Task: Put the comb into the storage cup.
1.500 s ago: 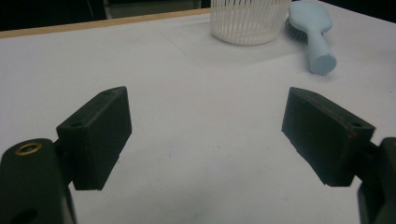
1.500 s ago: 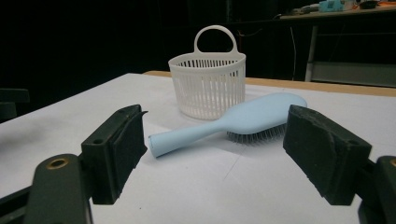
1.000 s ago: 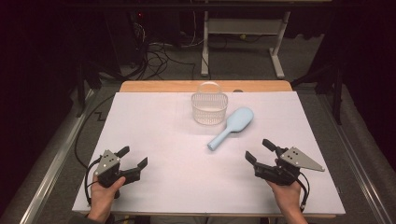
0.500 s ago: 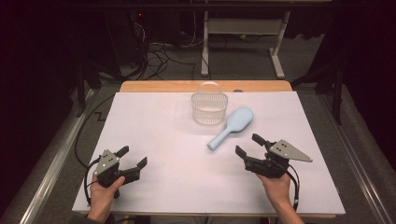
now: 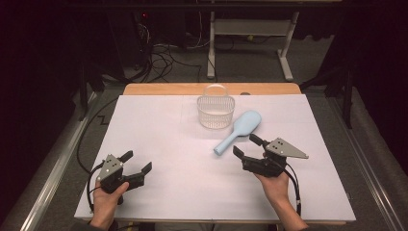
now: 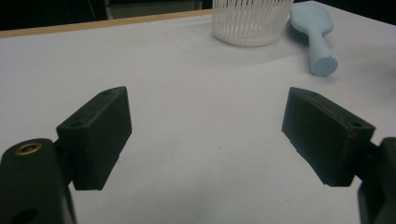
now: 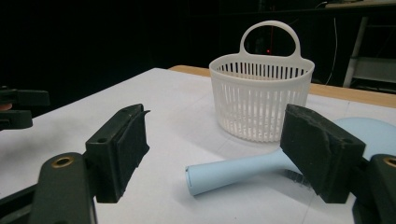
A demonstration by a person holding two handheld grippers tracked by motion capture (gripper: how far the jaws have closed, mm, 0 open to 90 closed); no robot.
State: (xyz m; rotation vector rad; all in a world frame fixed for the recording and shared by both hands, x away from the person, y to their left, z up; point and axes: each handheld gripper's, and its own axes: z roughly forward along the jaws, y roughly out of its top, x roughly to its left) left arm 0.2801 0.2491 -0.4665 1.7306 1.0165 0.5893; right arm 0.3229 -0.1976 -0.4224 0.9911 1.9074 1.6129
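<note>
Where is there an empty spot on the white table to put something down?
The widest bare patch lies between the left gripper and the right gripper, reaching up to the basket. The far left corner beside the basket is free too. It is crowded where the blue hairbrush lies beside the basket.

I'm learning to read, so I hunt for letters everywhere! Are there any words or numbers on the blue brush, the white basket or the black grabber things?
None: no words, numbers or signs can be read.
Blue hairbrush: plain.
White basket: only slats.
Left gripper and right gripper: no readable print.
White table cover: blank.
</note>
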